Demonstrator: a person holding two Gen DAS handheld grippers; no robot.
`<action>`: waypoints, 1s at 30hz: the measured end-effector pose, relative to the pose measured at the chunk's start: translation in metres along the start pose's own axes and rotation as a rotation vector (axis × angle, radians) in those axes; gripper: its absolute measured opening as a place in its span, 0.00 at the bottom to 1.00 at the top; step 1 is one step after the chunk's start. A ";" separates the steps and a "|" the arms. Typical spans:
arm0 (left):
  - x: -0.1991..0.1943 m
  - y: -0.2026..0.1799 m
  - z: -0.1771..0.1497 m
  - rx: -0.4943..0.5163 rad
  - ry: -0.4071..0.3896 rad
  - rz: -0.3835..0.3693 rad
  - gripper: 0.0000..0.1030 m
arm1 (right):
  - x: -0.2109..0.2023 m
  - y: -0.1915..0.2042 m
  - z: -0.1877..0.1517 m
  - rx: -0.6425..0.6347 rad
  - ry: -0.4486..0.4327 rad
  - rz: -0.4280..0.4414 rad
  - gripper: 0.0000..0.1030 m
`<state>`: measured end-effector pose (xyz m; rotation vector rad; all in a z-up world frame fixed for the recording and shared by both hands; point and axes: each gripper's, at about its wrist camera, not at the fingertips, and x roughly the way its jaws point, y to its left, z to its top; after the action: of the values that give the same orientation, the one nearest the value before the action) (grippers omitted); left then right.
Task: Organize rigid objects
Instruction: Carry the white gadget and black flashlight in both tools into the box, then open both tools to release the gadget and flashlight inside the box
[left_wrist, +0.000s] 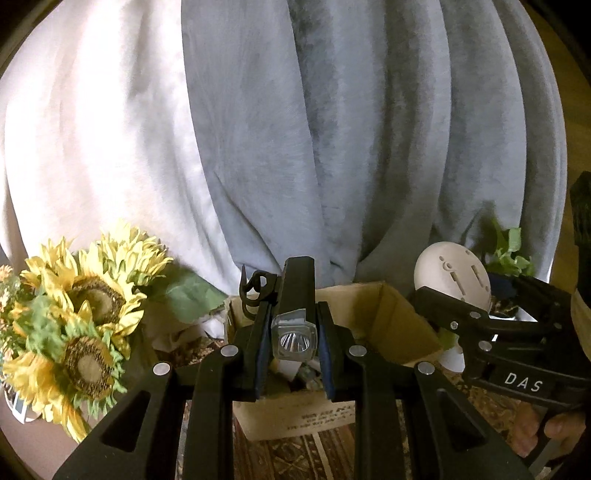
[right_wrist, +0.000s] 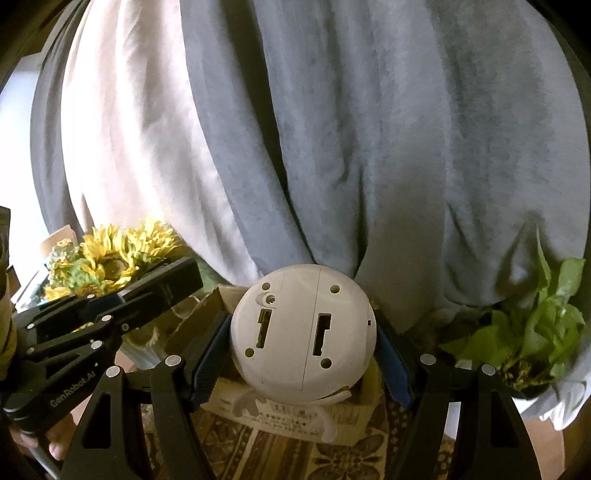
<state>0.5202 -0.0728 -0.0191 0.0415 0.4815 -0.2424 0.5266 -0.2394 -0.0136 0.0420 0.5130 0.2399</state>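
My left gripper (left_wrist: 294, 334) is shut on a black flashlight (left_wrist: 297, 284), whose clear lens (left_wrist: 294, 340) faces the camera; a black clip sticks out on its left. An open cardboard box (left_wrist: 391, 314) sits on the floor below it. The right gripper (right_wrist: 301, 326) is shut on a round white plastic device (right_wrist: 303, 332), blue pads (right_wrist: 210, 354) pressed on both its sides. Its flat base with slots and screw holes faces the camera. The same device (left_wrist: 452, 275) shows at the right of the left wrist view. The two grippers hang side by side over the box (right_wrist: 273, 410).
Grey and white curtains (right_wrist: 332, 147) fill the background. Artificial sunflowers (left_wrist: 85, 314) stand left of the box, a green leafy plant (right_wrist: 535, 325) to its right. A patterned carpet (right_wrist: 332, 454) covers the floor. A hand (left_wrist: 554, 432) holds the right gripper's handle.
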 end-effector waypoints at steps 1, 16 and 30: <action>0.003 0.000 0.001 0.000 0.004 -0.001 0.23 | 0.004 -0.002 0.002 0.001 0.002 0.003 0.72; 0.061 0.005 0.003 0.012 0.110 0.003 0.23 | 0.061 -0.016 0.007 -0.022 0.093 0.016 0.72; 0.111 0.005 -0.009 0.063 0.256 -0.015 0.23 | 0.122 -0.029 -0.014 -0.018 0.292 0.057 0.72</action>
<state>0.6124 -0.0918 -0.0782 0.1319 0.7293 -0.2681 0.6292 -0.2390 -0.0879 0.0041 0.8006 0.3085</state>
